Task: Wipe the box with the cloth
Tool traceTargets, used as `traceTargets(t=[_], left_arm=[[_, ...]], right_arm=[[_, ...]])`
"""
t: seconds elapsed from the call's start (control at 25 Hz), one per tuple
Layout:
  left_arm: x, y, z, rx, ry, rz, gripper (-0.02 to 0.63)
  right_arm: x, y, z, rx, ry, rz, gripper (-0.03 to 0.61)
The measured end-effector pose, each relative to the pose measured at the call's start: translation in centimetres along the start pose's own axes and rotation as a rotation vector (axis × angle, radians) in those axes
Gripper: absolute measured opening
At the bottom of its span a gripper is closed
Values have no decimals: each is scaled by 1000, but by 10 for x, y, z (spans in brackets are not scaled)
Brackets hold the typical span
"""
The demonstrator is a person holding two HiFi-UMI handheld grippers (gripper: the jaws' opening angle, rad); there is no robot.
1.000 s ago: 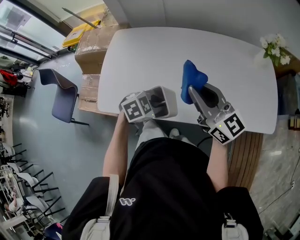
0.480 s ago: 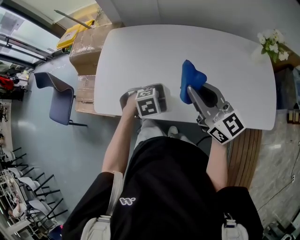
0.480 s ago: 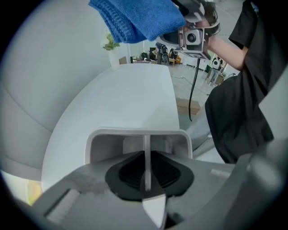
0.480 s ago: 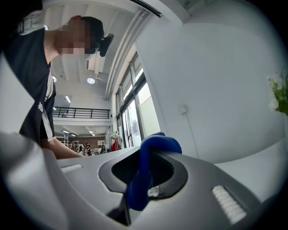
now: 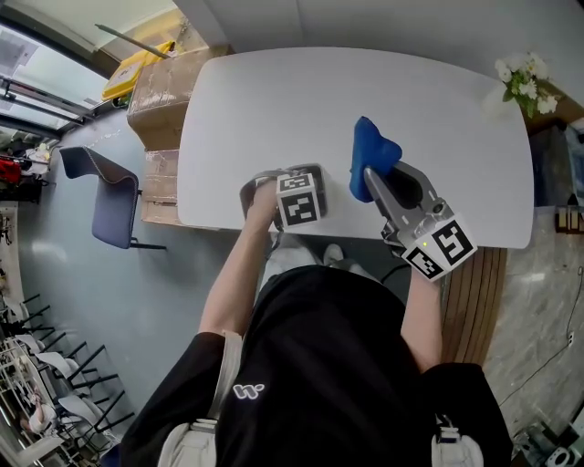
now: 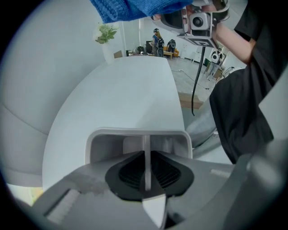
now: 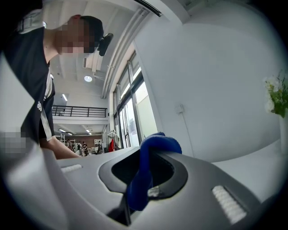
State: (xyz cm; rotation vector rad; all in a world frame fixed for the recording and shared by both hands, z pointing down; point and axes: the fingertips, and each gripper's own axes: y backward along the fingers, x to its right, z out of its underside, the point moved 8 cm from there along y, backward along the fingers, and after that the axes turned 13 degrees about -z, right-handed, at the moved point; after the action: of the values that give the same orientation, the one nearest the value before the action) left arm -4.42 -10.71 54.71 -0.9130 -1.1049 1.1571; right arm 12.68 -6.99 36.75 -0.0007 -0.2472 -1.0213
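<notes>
A small white open box (image 6: 135,137) stands on the white table (image 5: 438,109) near its front edge. My left gripper (image 6: 145,167) points steeply down and is shut on the box's near wall, a thin white strip between the dark pads. In the head view the left gripper (image 5: 297,193) hides the box. My right gripper (image 5: 370,175) hovers level above the table to the right, shut on a blue cloth (image 5: 372,150) that bunches up past its tips. The cloth (image 7: 146,173) hangs between its jaws. The blue cloth (image 6: 135,8) also shows above the box.
Cardboard boxes (image 5: 160,87) and a blue chair (image 5: 100,196) stand on the floor left of the table. White flowers (image 5: 520,80) sit at the table's far right corner. The person's body presses close to the table's front edge.
My left gripper has sunk toward the table and tipped over to point down, its marker cube swinging right. The right gripper and the cloth have stayed in place.
</notes>
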Motion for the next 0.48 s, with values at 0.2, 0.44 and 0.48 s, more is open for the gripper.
traceTargets(t=[0.2, 0.44, 0.48], left_arm=[[3, -8, -5, -25, -16, -8, 51], [3, -13, -9, -38, -38, -33, 51], [3, -13, -9, -35, -35, -44, 52]], right_arm=[[2, 1, 1, -16, 4, 35, 54], [5, -4, 2, -41, 16, 95, 54], [5, -4, 3, -45, 16, 101, 54]])
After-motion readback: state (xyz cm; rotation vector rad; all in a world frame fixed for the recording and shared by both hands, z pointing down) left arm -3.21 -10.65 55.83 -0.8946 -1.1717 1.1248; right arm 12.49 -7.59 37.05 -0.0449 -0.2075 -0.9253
